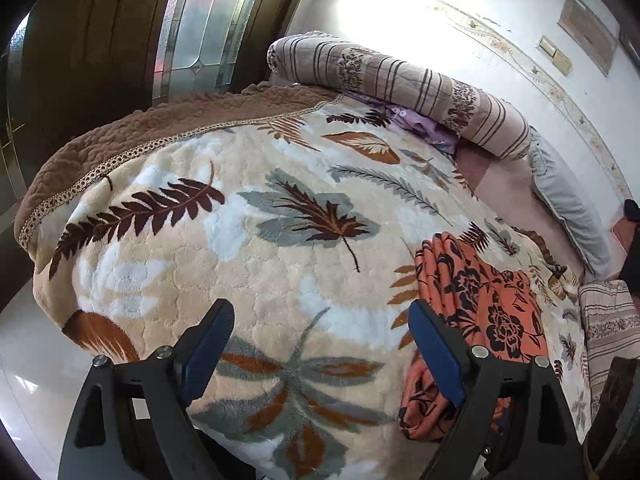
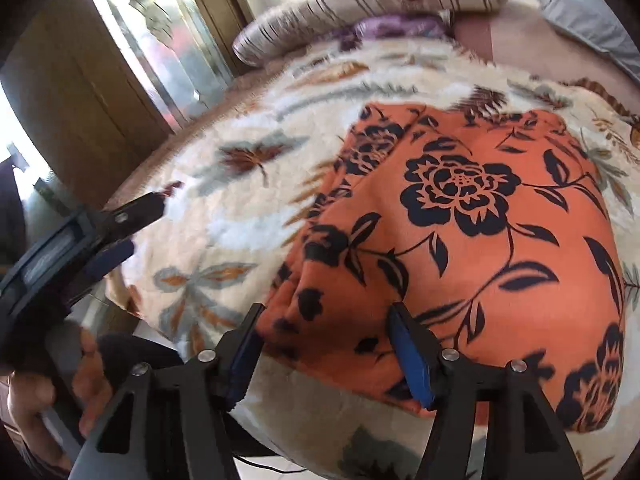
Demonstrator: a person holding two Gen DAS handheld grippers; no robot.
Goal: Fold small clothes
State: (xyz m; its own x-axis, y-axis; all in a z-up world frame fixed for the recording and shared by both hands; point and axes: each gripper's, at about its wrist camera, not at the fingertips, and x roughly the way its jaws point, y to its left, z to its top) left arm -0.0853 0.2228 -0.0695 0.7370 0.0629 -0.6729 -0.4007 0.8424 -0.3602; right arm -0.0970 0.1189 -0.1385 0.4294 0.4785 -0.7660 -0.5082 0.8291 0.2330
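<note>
An orange garment with a black flower print (image 2: 472, 240) lies folded flat on a cream leaf-patterned blanket (image 2: 240, 208). In the left wrist view the garment (image 1: 480, 304) lies at the right. My left gripper (image 1: 320, 320) is open and empty above the blanket, just left of the garment; it also shows at the left of the right wrist view (image 2: 132, 228). My right gripper (image 2: 326, 316) is open and empty, its fingers straddling the garment's near left edge.
A striped rolled quilt (image 1: 400, 88) and a purple cloth (image 1: 424, 128) lie at the bed's far side. A grey pillow (image 1: 568, 200) lies at the right. A wooden and glass door (image 1: 132, 32) stands behind the bed. White floor (image 1: 32, 360) lies below the blanket's edge.
</note>
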